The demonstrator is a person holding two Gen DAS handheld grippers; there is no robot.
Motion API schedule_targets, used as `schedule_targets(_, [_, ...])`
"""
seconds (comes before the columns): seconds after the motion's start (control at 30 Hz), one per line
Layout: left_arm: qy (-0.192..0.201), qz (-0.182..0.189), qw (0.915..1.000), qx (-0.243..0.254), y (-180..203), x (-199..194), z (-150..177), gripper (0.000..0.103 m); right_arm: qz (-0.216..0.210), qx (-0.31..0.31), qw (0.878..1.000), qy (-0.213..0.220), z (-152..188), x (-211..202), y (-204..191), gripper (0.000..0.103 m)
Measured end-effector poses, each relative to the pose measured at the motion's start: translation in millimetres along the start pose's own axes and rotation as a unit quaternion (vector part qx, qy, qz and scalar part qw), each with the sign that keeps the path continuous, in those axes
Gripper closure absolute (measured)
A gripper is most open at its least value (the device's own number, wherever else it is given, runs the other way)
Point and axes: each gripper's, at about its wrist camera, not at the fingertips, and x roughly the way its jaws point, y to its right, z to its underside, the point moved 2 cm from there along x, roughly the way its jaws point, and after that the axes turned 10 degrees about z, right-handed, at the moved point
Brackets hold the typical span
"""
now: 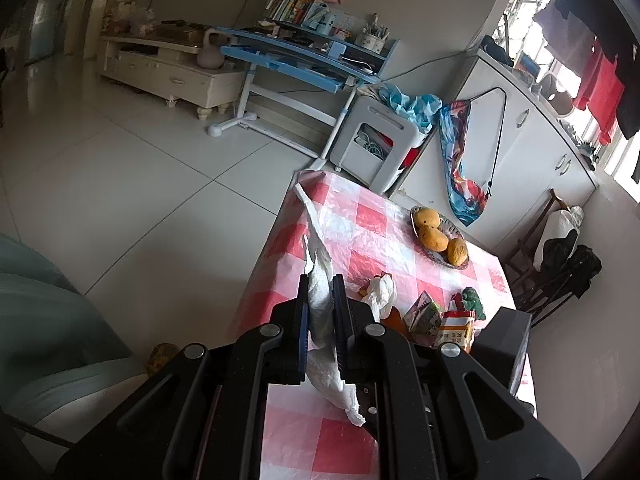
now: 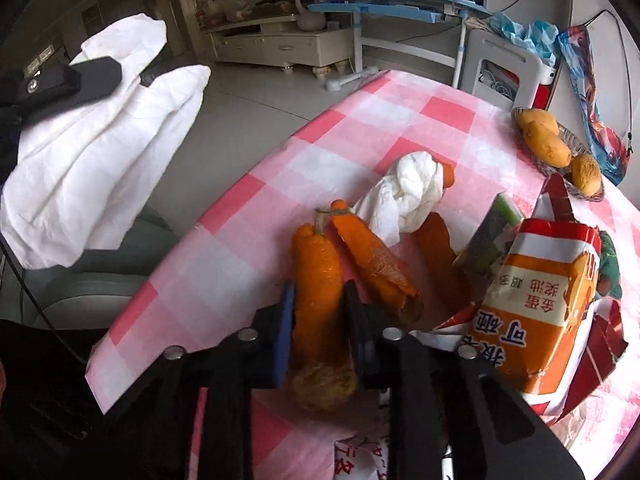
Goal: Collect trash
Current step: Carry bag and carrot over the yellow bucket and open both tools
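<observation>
My left gripper [image 1: 320, 280] is shut on a long white paper tissue [image 1: 320, 304], held above the left edge of the red-and-white checked table [image 1: 360, 216]. The same tissue [image 2: 100, 152] shows at far left in the right wrist view. My right gripper [image 2: 318, 288] is shut on a strip of orange peel [image 2: 316, 280]. More orange peel [image 2: 376, 260], a crumpled white tissue [image 2: 412, 188], a green carton [image 2: 490, 236] and an orange and red snack wrapper [image 2: 548, 296] lie on the table just ahead and to the right.
A metal dish of mangoes [image 1: 438, 236] stands at the table's far right edge. Beyond the table are a white bin-like stool [image 1: 372, 140], a blue desk [image 1: 304, 56] and white cabinets [image 1: 520, 148]. A chair with dark clothes [image 1: 560, 256] stands on the right. Grey tiled floor [image 1: 140, 184] lies left.
</observation>
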Motion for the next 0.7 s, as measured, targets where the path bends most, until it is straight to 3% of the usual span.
schedule_targets(0.4, [0.007, -0.012, 0.9998, 0.016, 0.8, -0.1, 0.5, 0.093, -0.051, -0.038, 0.997, 0.031, 14.2, -61.5, -18.0, 0.083])
schedule_targets(0.7, [-0.021, 0.001, 0.9976, 0.067, 24.2, -7.4, 37.4, 0.093, -0.064, 0.024, 0.998, 0.012, 111.0, -123.2, -17.8, 0.083])
